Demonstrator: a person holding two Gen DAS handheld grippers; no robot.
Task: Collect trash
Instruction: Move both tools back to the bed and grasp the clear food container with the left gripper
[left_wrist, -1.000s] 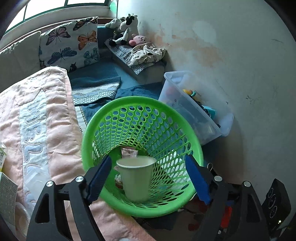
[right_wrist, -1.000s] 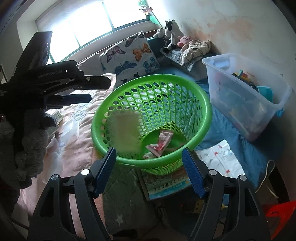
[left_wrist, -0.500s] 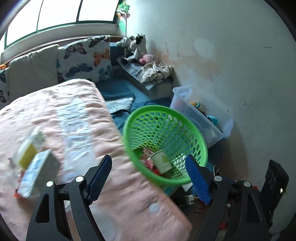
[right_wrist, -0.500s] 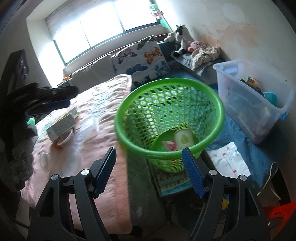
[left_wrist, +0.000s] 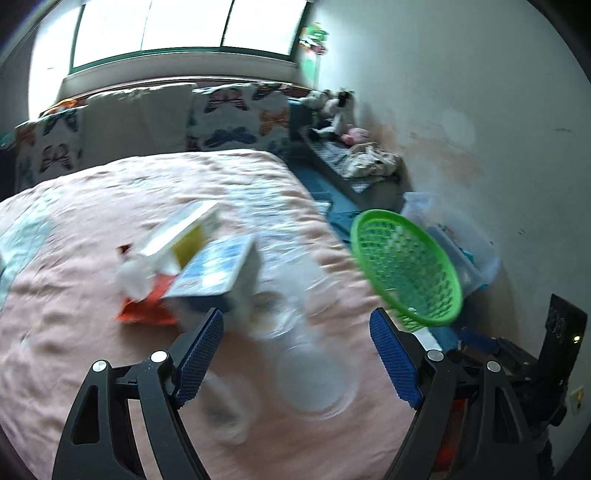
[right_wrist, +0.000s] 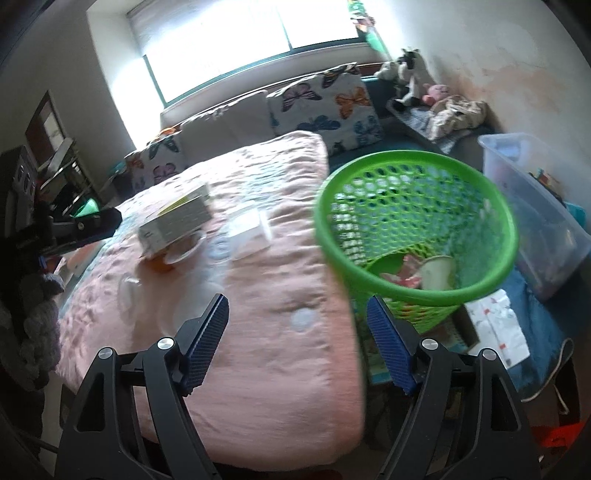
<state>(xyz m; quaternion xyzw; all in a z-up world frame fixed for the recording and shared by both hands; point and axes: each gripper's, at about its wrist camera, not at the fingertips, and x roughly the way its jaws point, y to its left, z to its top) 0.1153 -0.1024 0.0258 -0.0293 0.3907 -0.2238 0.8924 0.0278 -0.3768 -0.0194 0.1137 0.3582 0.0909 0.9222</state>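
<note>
moved: the left gripper (left_wrist: 295, 347) has swung from over the green basket (right_wrist: 417, 236) to the pink bed (left_wrist: 92, 221); paper cup (right_wrist: 437, 271) now inside.
jaws: both spread wide, empty; right gripper (right_wrist: 297, 332) likewise.
trash left: boxes (left_wrist: 210, 266) and clear lids (left_wrist: 314, 380) on the bed.
advice: straddle one item squarely before closing.

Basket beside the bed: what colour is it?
Bright green, a perforated plastic basket; the right wrist view shows it best.

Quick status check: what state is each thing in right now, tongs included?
Left tongs: open, empty, over the bed.
Right tongs: open, empty.
Green basket: upright beside the bed.
Paper cup: lying in the basket.
Cartons: on the pink blanket, uncollected.
Clear plastic lids: on the blanket, blurred.
</note>
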